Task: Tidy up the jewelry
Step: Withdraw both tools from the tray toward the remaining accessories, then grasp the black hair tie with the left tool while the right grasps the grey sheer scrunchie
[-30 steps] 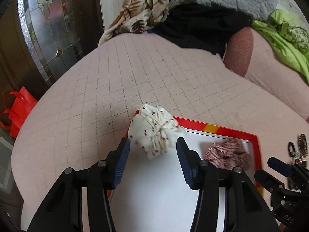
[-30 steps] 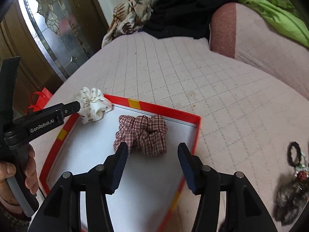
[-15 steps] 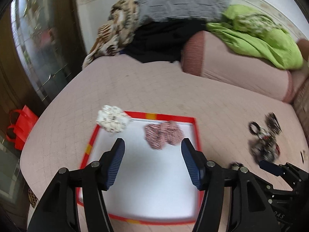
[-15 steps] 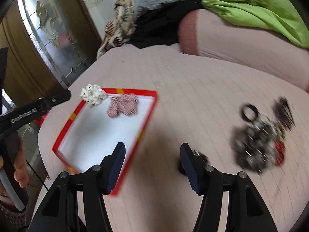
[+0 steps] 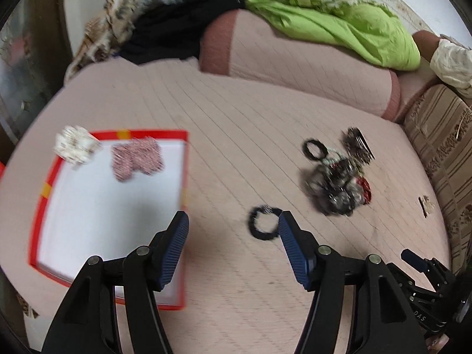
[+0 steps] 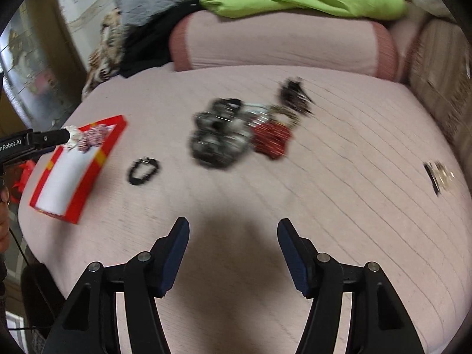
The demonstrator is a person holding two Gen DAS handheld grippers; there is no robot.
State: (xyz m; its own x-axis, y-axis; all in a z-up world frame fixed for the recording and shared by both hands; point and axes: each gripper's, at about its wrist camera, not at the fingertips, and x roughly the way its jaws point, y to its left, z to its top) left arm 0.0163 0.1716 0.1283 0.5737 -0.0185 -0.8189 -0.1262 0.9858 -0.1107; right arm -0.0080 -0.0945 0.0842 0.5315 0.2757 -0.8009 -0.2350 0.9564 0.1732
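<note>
A red-rimmed white tray (image 5: 183,159) (image 6: 88,177) lies on the pink bed and holds a white spotted scrunchie (image 5: 75,146) at its far left corner and a red checked scrunchie (image 5: 135,159) (image 6: 93,137). A loose black hair band (image 5: 264,222) (image 6: 143,169) lies right of the tray. A pile of hair accessories (image 5: 339,180) (image 6: 236,134) lies further right. My left gripper (image 5: 233,236) is open and empty, above the bed just short of the black band. My right gripper (image 6: 233,242) is open and empty over bare bedcover.
A small clip (image 5: 424,205) (image 6: 439,175) lies alone near the bed's right edge. A pink bolster (image 5: 295,67) with green fabric (image 5: 339,23) runs along the back. Dark and patterned clothes (image 5: 177,32) are heaped at the back left.
Both grippers have pulled back and swung right, away from the tray. The hair band and accessory pile have come into view. Both stay open.
</note>
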